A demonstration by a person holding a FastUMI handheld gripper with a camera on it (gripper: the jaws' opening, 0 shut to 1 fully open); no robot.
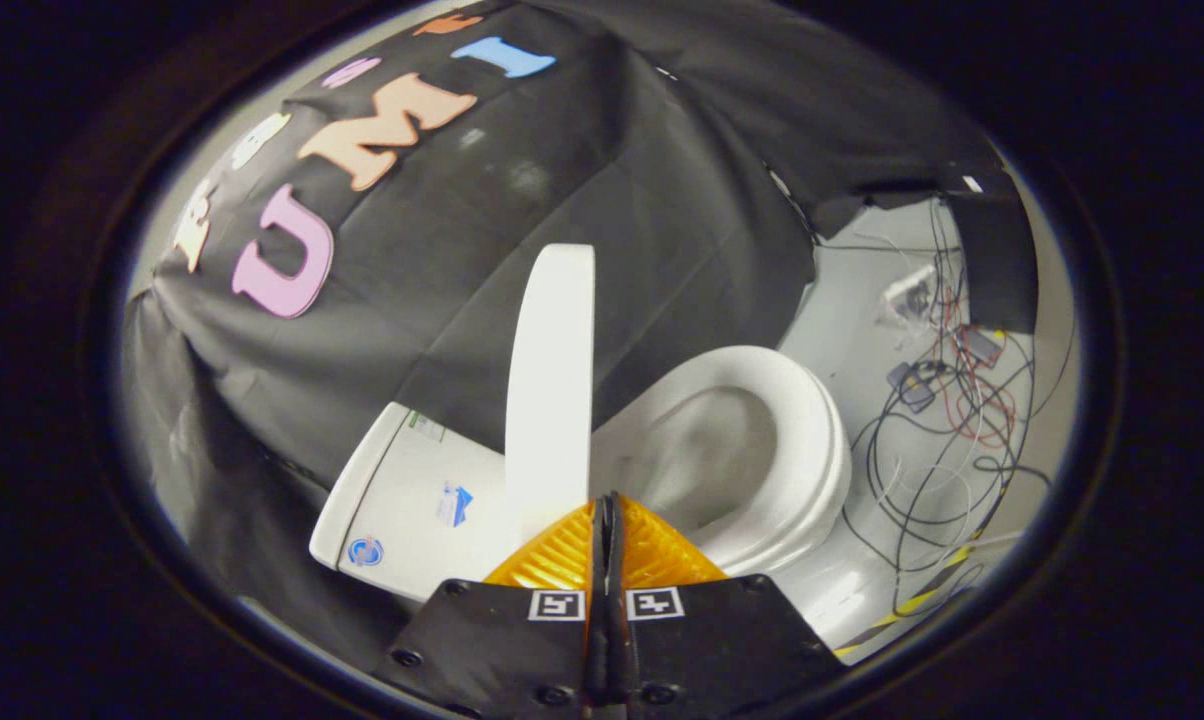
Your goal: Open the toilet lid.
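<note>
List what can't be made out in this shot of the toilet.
- Lid hinge: gripper view, hidden behind the raised toilet lid, just beyond the tool, whose fingers are shut on nothing.
- Labels on the tank: too small and blurred.
- Bowl near side: covered by the tool's fingers.
- Devices among the floor cables: too small to identify.

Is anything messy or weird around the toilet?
Yes: a tangle of loose wires sprawls over the floor beyond the toilet bowl, which looks untidy. The toilet itself seems fine, its lid standing upright just ahead of the gripper, whose fingers are shut together, holding nothing.
</note>
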